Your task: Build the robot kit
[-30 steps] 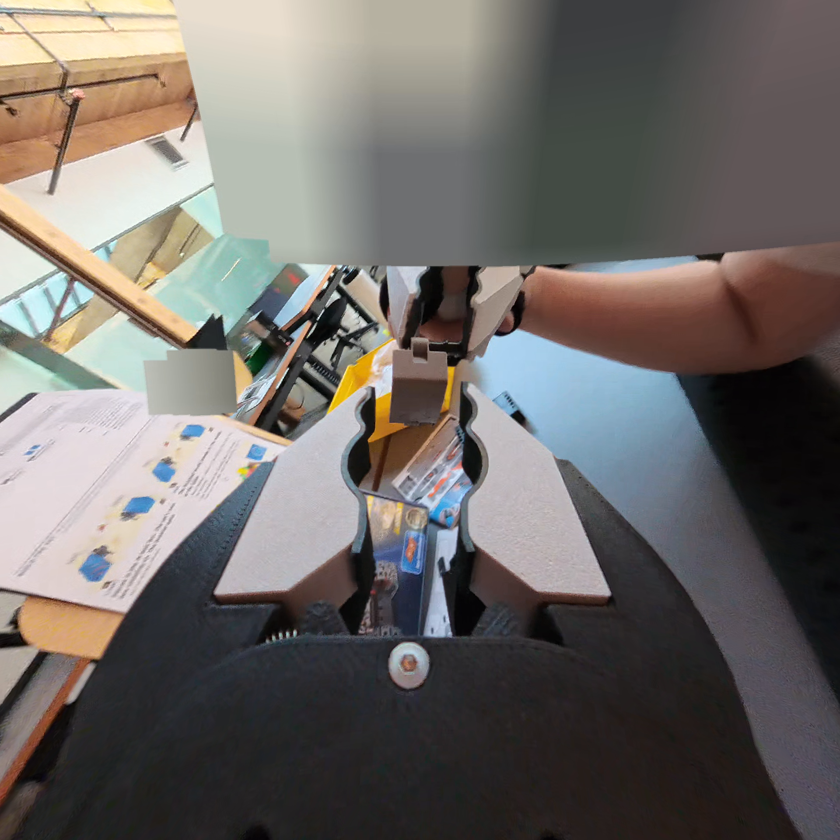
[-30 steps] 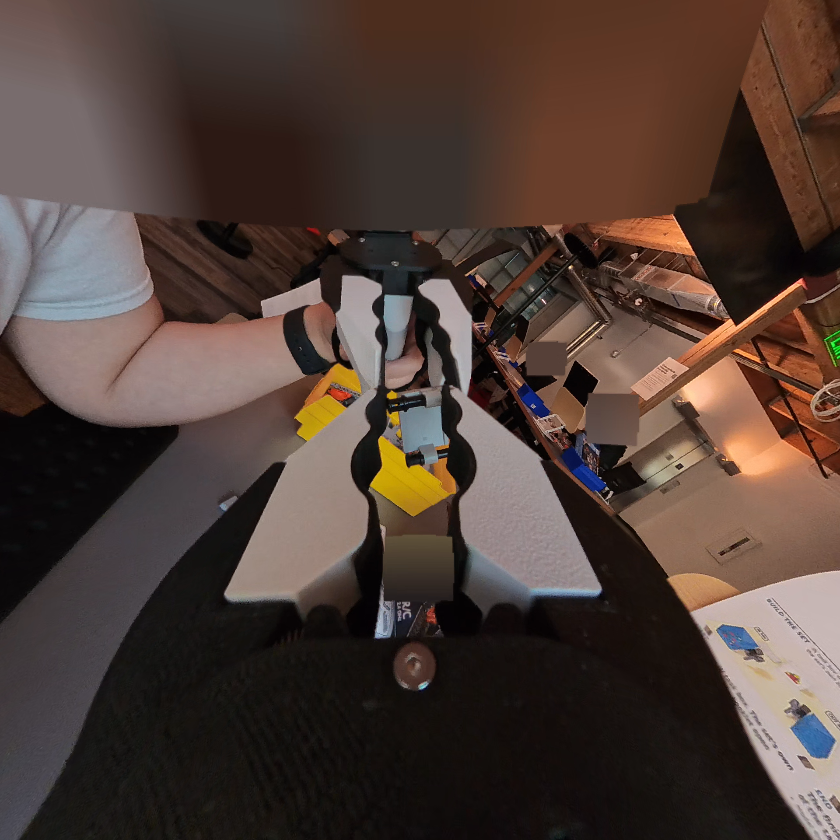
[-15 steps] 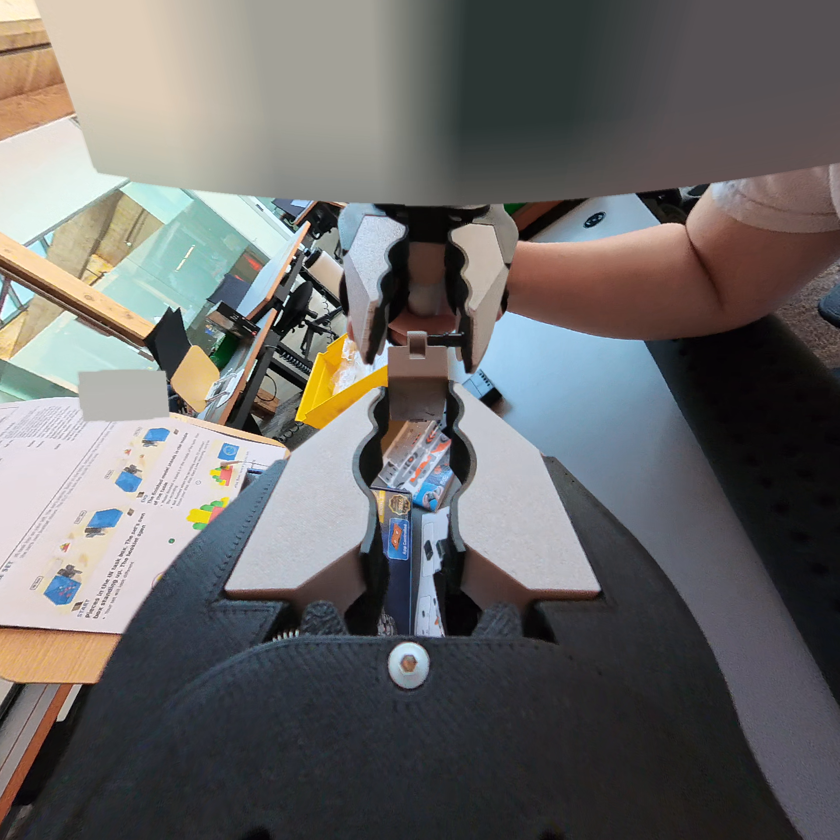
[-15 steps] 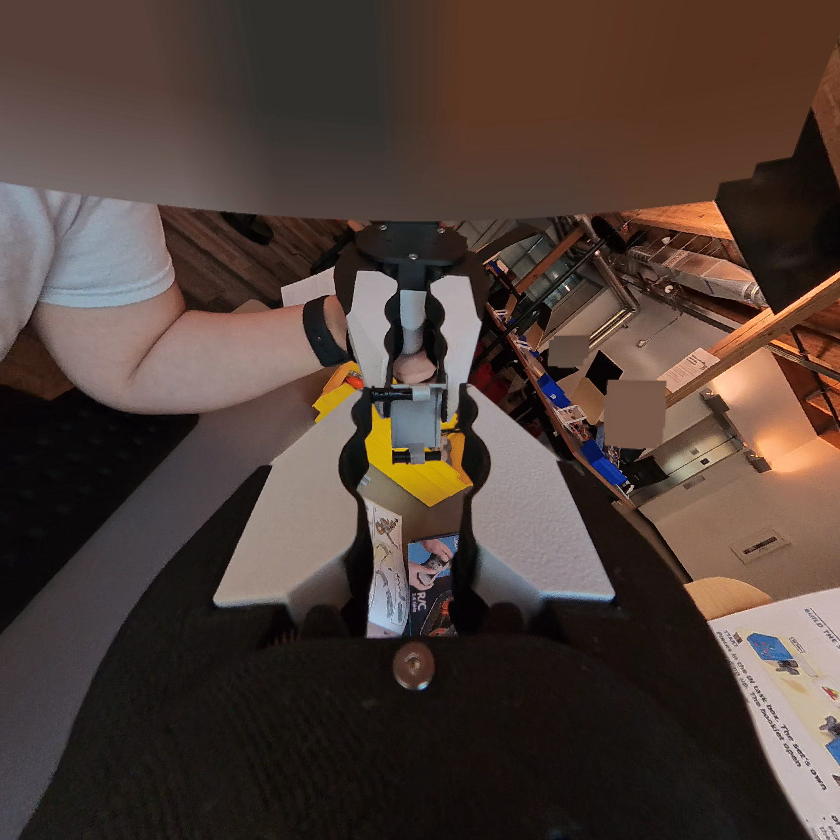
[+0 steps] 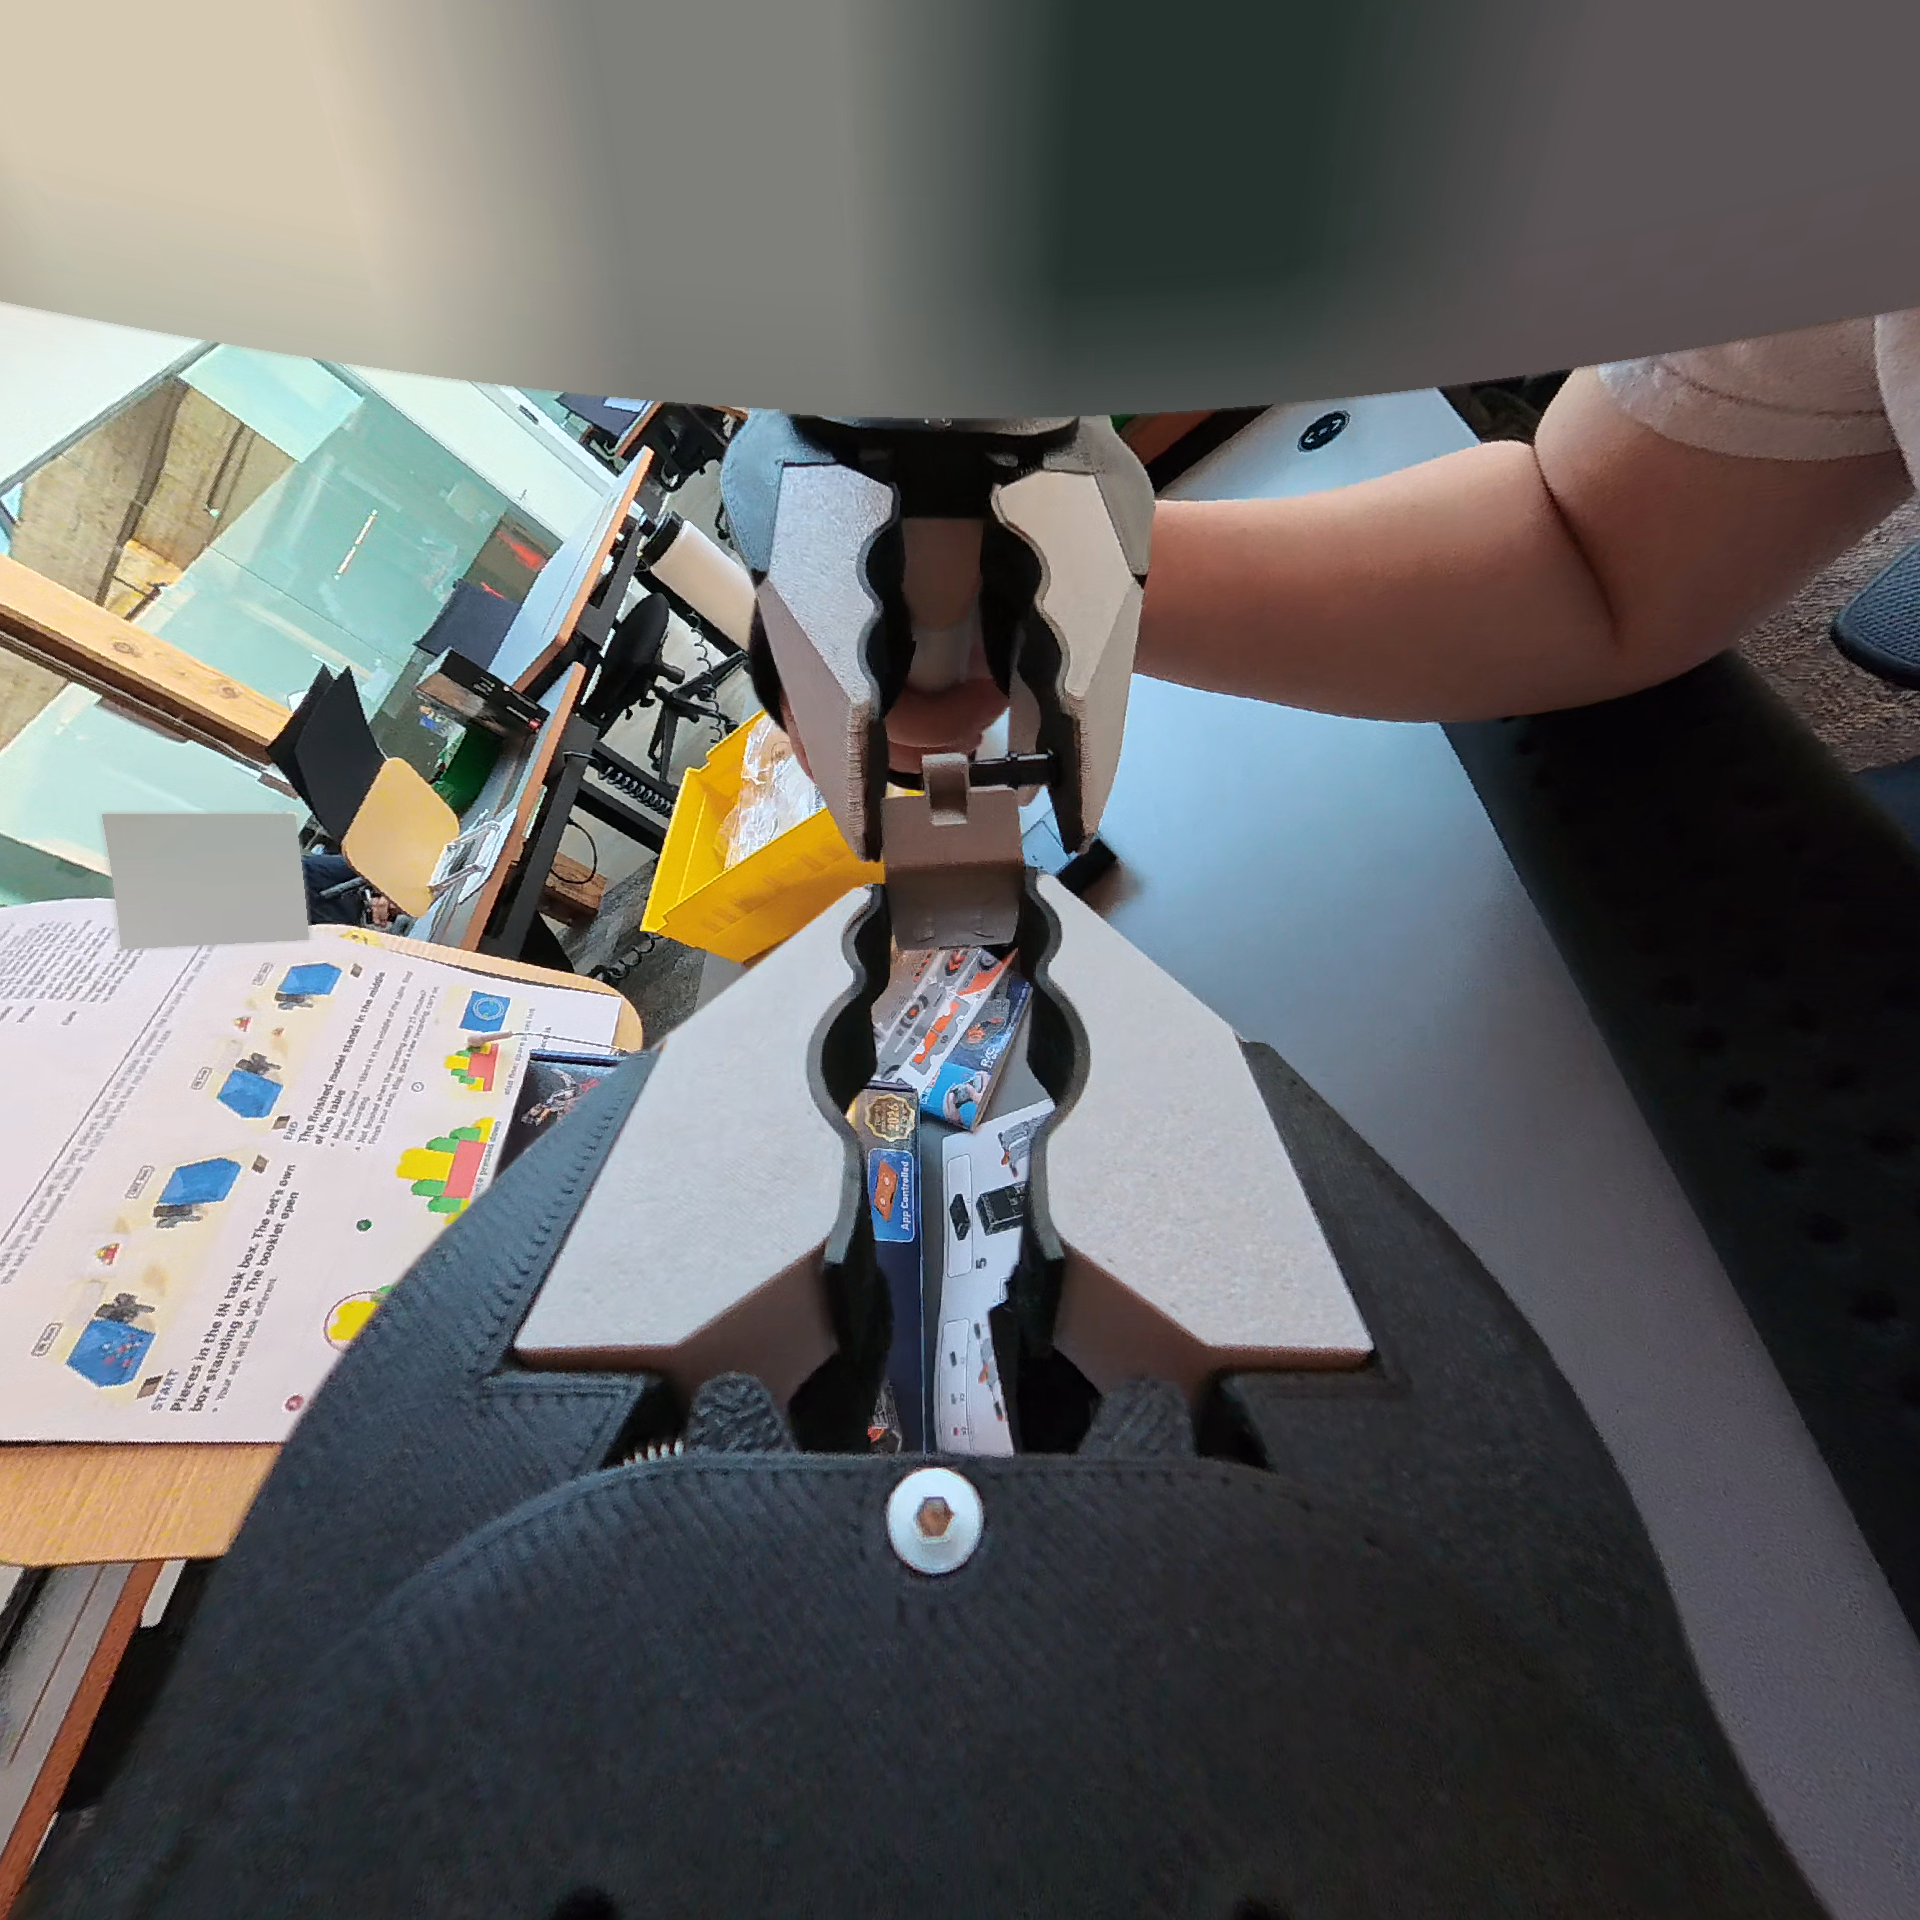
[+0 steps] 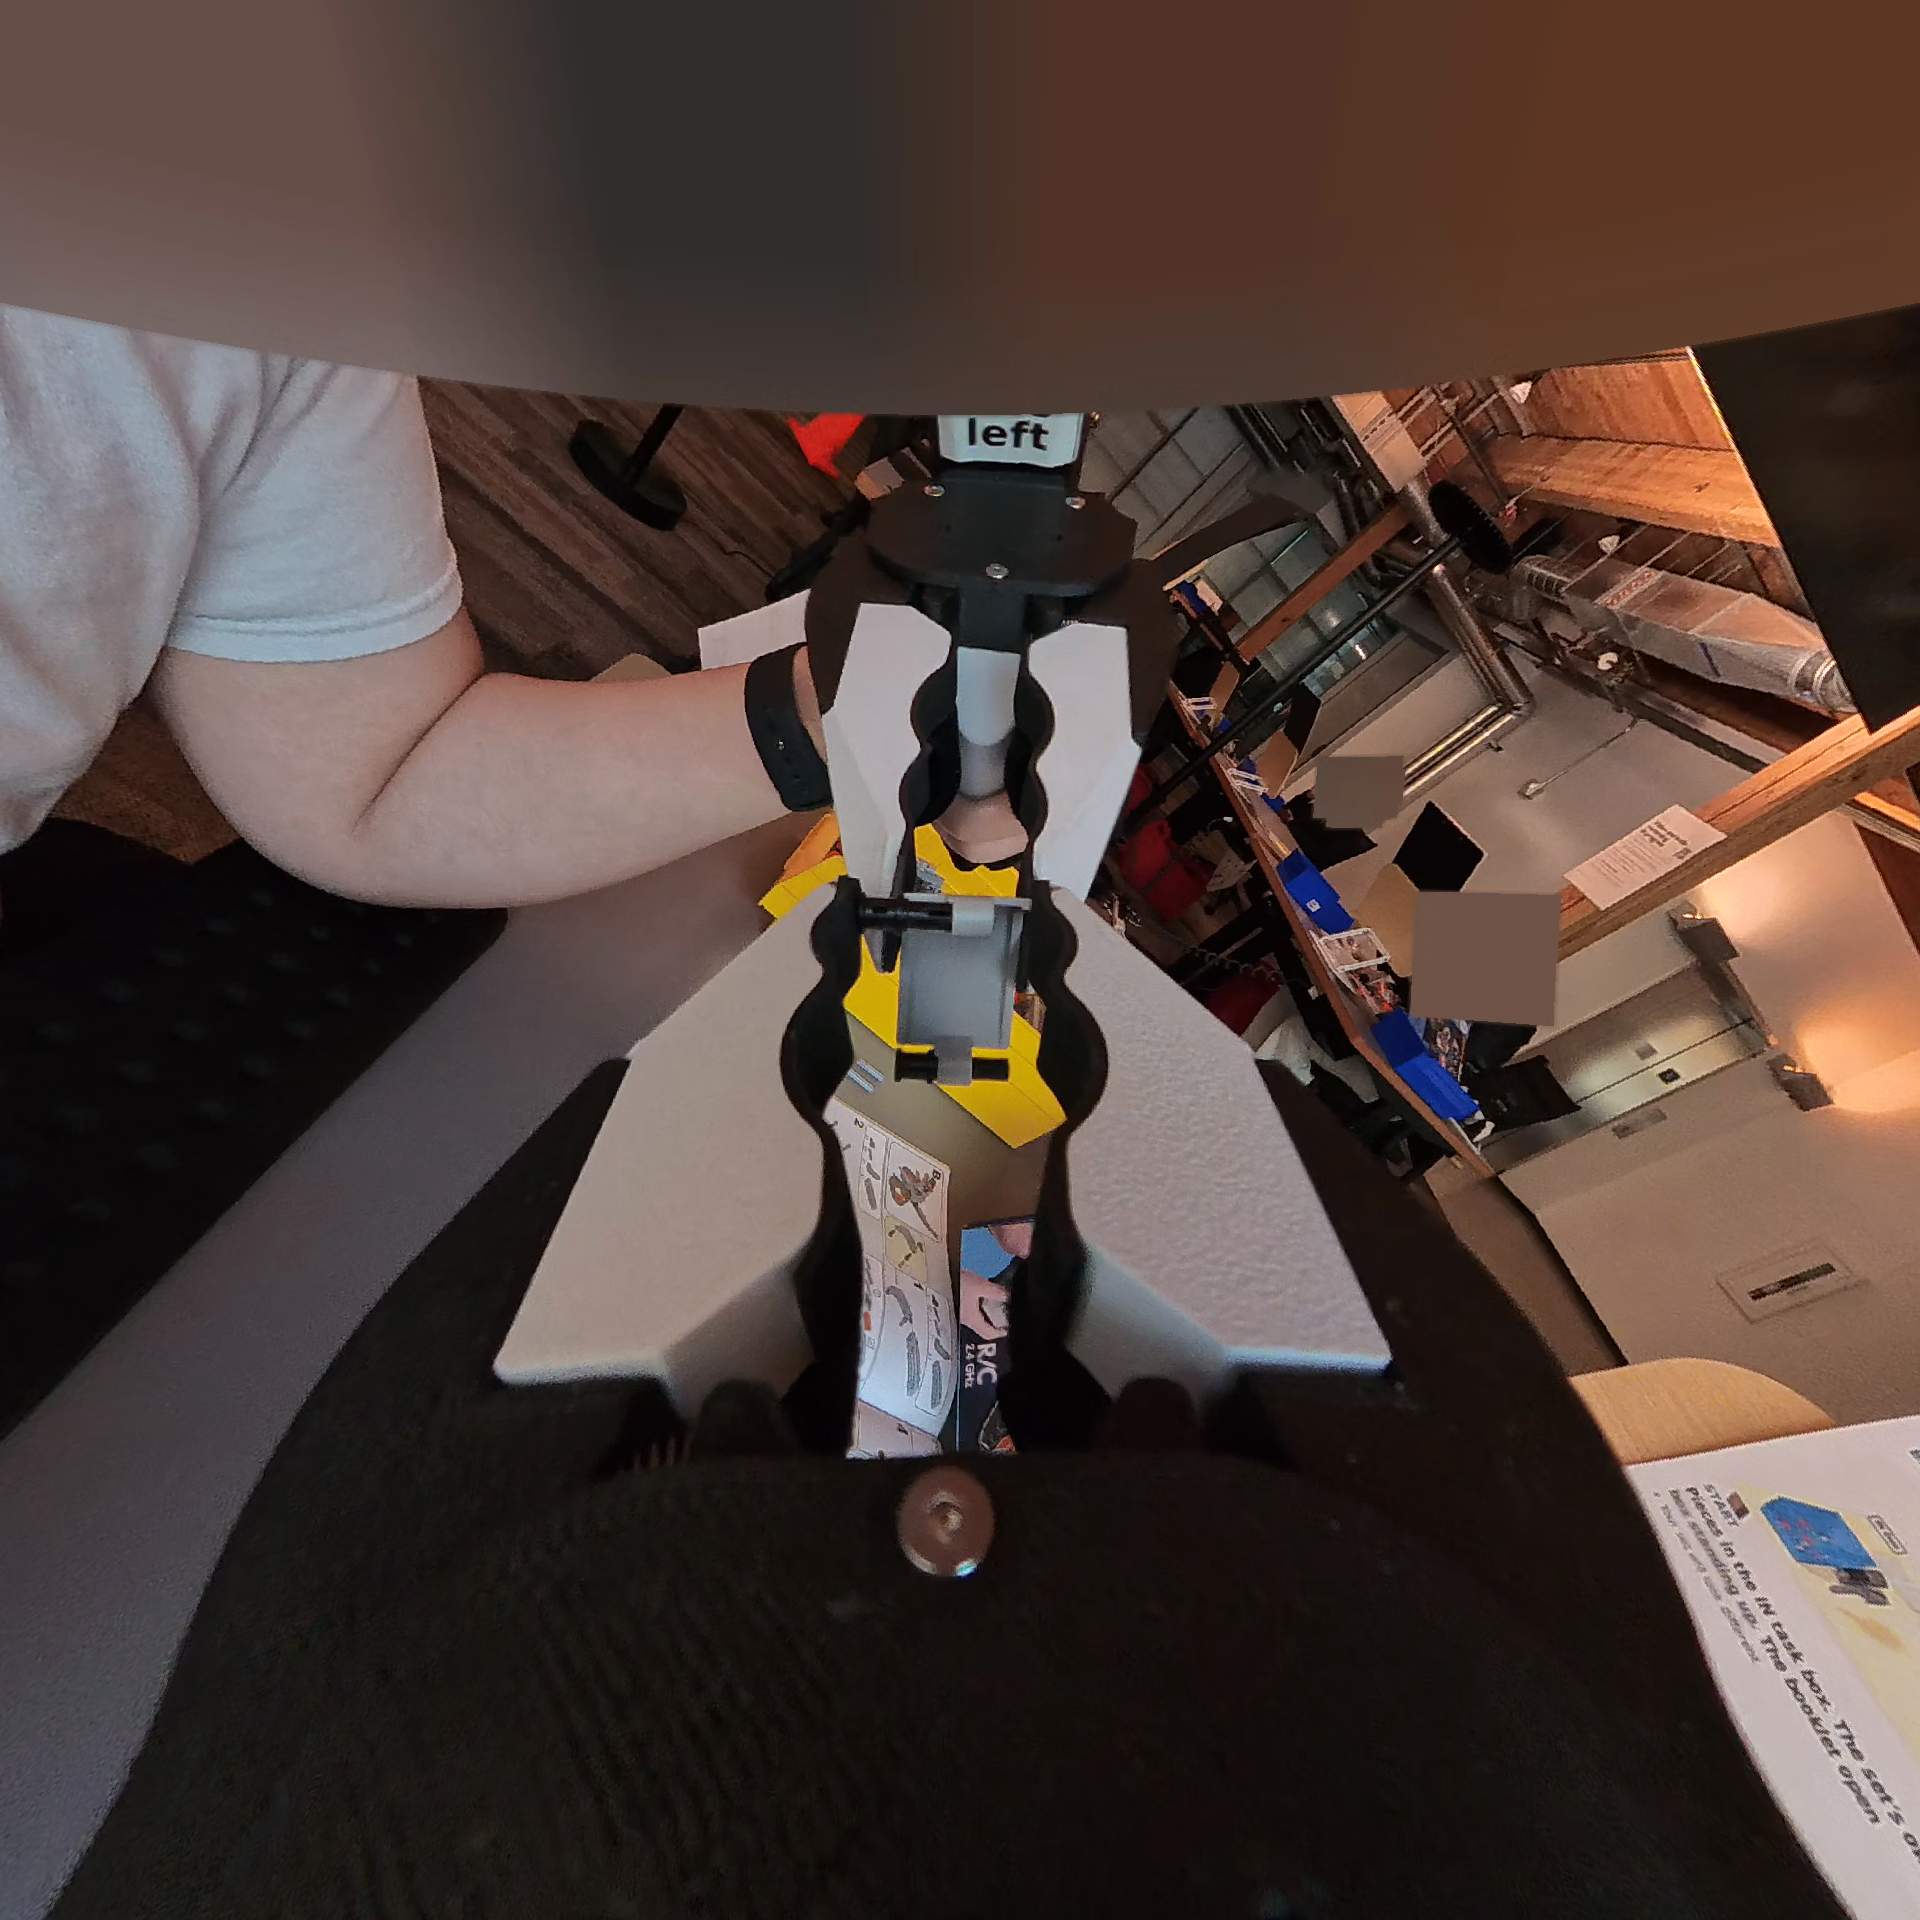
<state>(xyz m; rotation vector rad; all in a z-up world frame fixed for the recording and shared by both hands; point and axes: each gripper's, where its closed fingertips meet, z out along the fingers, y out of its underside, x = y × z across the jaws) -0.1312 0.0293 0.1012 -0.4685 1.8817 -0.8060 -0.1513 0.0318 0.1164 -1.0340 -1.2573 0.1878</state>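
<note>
- Since a second ago the two grippers have come together nose to nose, and the left gripper (image 5: 954, 899) has narrowed until its fingertips meet the sides of the grey piece (image 5: 948, 868), which it earlier only faced with room to spare.
- Its hold is shallow: only the tips press the lower half of the grey piece, so it looks like a light steadying pinch rather than a deep one.
- Opposite it, the right gripper (image 6: 940, 914) is closed narrow on the upper half of the grey piece. One finger lies against the piece's side, while the other bears on the black pin (image 5: 1013, 769) that sticks out sideways from the tab on top.
- Because that pin takes one finger's pressure, the right grip probably loads the piece off-centre, and squareness between the two grippers matters here.
- A second black pin (image 6: 935, 1067) shows at the grey piece's other end in the right wrist view.
- Held in the air, the grey piece hangs above a booklet (image 5: 982, 1226) and a printed box (image 5: 894, 1195) on the grey table (image 5: 1351, 1039).
- Behind the grey piece stands a yellow bin (image 5: 748, 883); a printed sheet (image 5: 208, 1143) lies well to its left.
</note>
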